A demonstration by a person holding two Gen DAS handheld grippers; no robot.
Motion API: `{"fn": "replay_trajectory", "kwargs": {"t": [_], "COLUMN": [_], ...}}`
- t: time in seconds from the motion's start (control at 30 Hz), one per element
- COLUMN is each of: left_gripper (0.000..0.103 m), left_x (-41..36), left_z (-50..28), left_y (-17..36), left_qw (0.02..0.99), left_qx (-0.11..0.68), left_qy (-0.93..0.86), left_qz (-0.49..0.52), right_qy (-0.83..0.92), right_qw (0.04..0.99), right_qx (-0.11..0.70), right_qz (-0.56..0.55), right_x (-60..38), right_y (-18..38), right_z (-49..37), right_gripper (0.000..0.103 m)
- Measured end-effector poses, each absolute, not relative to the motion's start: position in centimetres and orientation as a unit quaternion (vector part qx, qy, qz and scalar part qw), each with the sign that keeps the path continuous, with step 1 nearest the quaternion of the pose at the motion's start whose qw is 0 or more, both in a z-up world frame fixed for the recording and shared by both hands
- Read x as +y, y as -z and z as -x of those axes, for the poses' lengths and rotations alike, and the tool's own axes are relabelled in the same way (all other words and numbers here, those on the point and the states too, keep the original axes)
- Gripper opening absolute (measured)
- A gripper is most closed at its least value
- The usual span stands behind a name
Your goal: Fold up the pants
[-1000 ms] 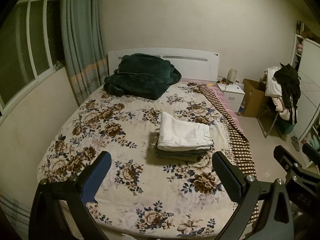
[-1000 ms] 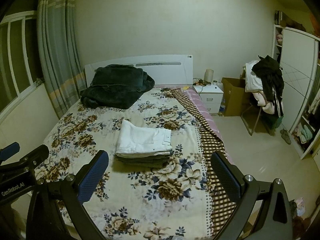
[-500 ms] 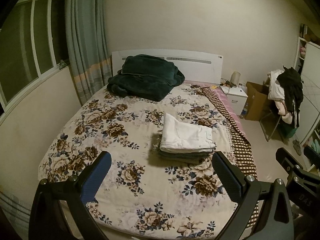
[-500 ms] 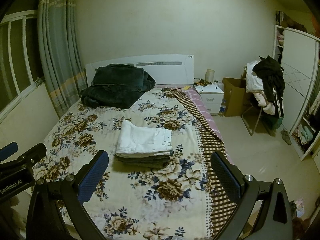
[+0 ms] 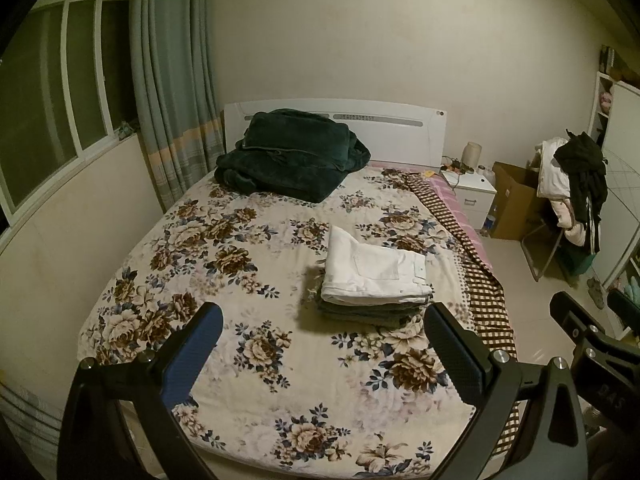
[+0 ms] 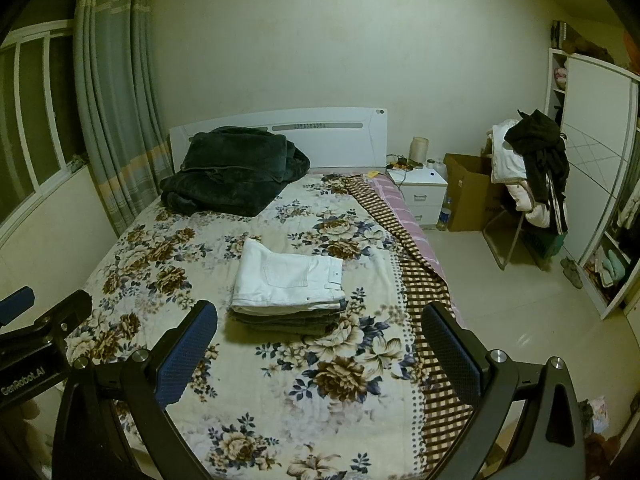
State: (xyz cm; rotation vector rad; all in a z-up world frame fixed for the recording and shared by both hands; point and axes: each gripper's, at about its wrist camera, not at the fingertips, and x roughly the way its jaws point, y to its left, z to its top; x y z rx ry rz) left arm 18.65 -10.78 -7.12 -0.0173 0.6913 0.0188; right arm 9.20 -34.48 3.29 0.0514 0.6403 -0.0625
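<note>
Both my grippers hang above the foot end of the bed [image 5: 256,264], well back from the work. L gripper [image 5: 324,344]: jaws spread wide, nothing between the pads, blue pad on one finger, dark pad on the other. R gripper [image 6: 320,340]: same, wide apart, nothing held. In the R wrist view the L gripper's body pokes in at the lower left edge; in the L wrist view the R one shows at lower right.

White pants [image 5: 374,274] folded flat, lying on top of a short stack of darker folded clothes [image 5: 372,312], mid-bed, toward the checkered side of the cover. Same pile in R wrist view [image 6: 290,280].

Dark green blanket [image 5: 288,156] bunched at the headboard [image 5: 400,132]. Nightstand [image 6: 420,196] beside the bed, cardboard box [image 6: 468,196] next to it, chair w/ heaped clothes [image 6: 528,168] near the wardrobe.
</note>
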Motion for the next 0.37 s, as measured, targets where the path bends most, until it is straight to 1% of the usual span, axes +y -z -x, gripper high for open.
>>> {"fn": "replay_trajectory", "kwargs": {"t": [0.37], "left_gripper": [0.103], "left_x": [-9.97], "left_z": [-18.19], "left_y": [7.19], "left_qw": [0.943], "left_qx": [0.331], "left_qy": [-0.016], "left_qz": [0.011], "right_qy": [0.036], "right_qw": [0.947], "right_qx": [0.318], "right_qz": [-0.024], "right_x": [-34.91], "right_y": [-2.85], "right_z": [-9.37], "right_gripper": [0.103]}}
